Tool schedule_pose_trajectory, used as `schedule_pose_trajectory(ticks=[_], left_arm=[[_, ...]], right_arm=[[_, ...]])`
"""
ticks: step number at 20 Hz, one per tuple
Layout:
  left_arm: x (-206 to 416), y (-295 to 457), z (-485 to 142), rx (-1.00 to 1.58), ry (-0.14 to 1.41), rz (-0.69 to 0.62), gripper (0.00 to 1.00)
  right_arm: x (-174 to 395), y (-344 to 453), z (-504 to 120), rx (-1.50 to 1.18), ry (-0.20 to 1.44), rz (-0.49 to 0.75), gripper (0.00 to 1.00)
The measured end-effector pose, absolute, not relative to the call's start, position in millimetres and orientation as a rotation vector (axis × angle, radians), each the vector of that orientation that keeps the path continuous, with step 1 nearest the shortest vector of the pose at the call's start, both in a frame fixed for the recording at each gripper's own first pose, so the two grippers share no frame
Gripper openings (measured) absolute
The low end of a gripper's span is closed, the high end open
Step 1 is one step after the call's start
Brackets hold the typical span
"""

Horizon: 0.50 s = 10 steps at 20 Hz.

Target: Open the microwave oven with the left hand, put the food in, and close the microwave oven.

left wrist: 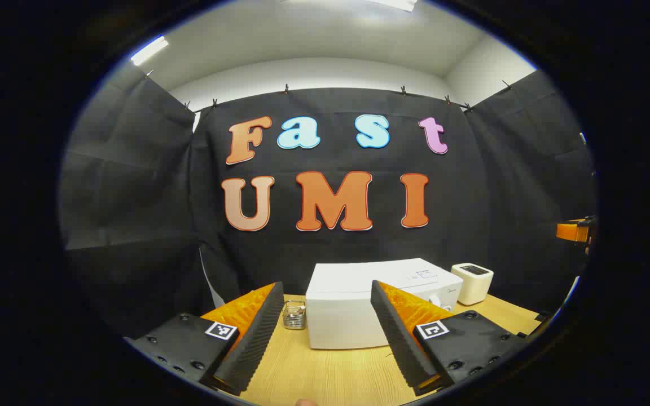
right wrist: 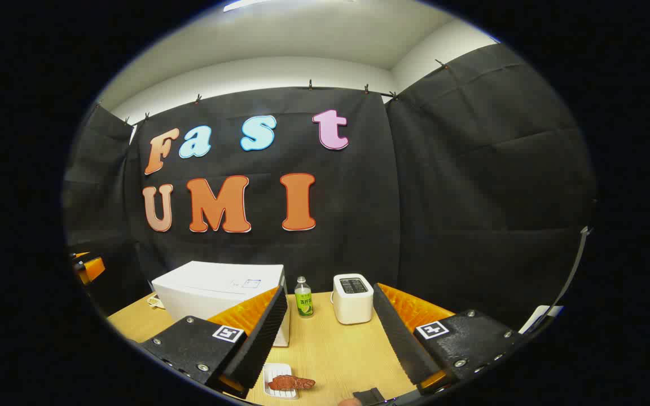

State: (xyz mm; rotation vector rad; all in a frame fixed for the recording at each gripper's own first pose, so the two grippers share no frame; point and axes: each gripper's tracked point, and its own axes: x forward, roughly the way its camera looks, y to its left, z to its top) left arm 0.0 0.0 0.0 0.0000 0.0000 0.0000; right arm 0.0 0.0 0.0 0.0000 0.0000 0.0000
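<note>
A white microwave oven (left wrist: 353, 310) stands shut on the wooden table, straight ahead of my left gripper (left wrist: 325, 332), which is open and held back from it with nothing between its fingers. In the right gripper view the same microwave oven (right wrist: 218, 293) is at the left. My right gripper (right wrist: 330, 338) is open too, above the table. A small white plate (right wrist: 278, 381) with a reddish-brown piece of food (right wrist: 291, 383) lies on the table just below and between its fingers, near the front edge.
A white toaster (right wrist: 352, 298) stands right of the microwave, with a small green-labelled bottle (right wrist: 303, 298) between them. A little metal basket (left wrist: 294, 314) sits left of the microwave. A dark object (right wrist: 370, 397) lies at the table's front edge. Black cloth walls close the booth.
</note>
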Motion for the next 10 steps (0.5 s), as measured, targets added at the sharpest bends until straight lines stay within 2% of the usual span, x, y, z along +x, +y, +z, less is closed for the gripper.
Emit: schedule_pose_trajectory(ticks=[5, 10], left_arm=[[21, 0, 9, 0.019, -0.017, -0.022, 0.99], [10, 5, -4, -0.026, 0.001, -0.022, 0.97]], right_arm=[[1, -9, -11, 0.009, 0.022, -0.058, 0.95], [-6, -2, -17, 0.010, 0.039, -0.044, 0.95]])
